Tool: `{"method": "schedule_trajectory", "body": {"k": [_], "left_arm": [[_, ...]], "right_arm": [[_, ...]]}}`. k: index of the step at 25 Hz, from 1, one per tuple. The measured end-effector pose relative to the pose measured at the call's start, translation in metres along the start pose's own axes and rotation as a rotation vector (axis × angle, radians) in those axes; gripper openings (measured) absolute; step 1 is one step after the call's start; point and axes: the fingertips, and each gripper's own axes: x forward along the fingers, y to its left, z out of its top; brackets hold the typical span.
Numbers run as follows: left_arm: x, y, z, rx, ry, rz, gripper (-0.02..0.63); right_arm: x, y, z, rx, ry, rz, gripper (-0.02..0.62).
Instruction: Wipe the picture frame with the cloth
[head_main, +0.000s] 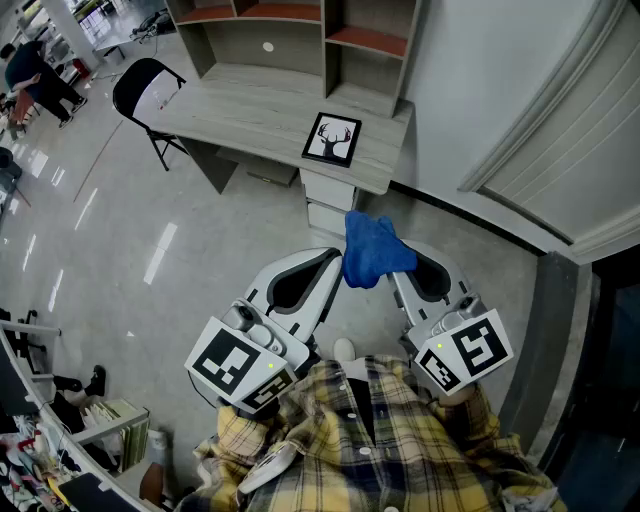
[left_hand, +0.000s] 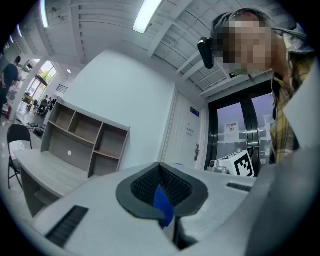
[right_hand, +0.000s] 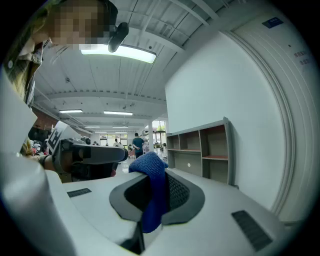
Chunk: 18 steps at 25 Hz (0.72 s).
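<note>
The picture frame (head_main: 332, 139), black-edged with a deer-head print, lies flat on the desk's near right corner. It is out of sight in both gripper views. A blue cloth (head_main: 374, 250) hangs in the air well short of the desk, bunched between the two grippers. My left gripper (head_main: 336, 260) is shut on a small corner of the cloth (left_hand: 163, 204). My right gripper (head_main: 404, 272) is shut on a thicker fold of the cloth (right_hand: 153, 192), which drapes over its jaws. Both grippers are held close to my body, tips nearly together.
The grey wooden desk (head_main: 250, 110) carries a shelf hutch (head_main: 290, 30) at its back, against the white wall. A black chair (head_main: 145, 95) stands at its left. Glossy floor lies between me and the desk. A glass door (left_hand: 240, 130) is at my right, and people stand far left (head_main: 35, 70).
</note>
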Motion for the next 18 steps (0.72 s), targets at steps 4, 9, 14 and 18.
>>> {"method": "schedule_trajectory", "body": {"k": [4, 9, 14, 18], "left_arm": [[0.004, 0.000, -0.003, 0.000, -0.001, -0.001, 0.005], [0.003, -0.003, -0.001, 0.014, -0.014, 0.034, 0.005], [-0.003, -0.003, -0.007, 0.021, -0.027, 0.084, 0.005], [-0.011, 0.007, -0.014, 0.009, -0.030, 0.133, 0.003]], "right_arm": [[-0.001, -0.003, -0.002, -0.002, -0.003, 0.004, 0.038], [-0.013, -0.010, -0.006, 0.016, -0.005, 0.002, 0.038], [-0.024, -0.018, -0.016, 0.031, 0.000, 0.011, 0.038], [-0.019, -0.015, -0.027, 0.043, 0.020, 0.042, 0.038]]}}
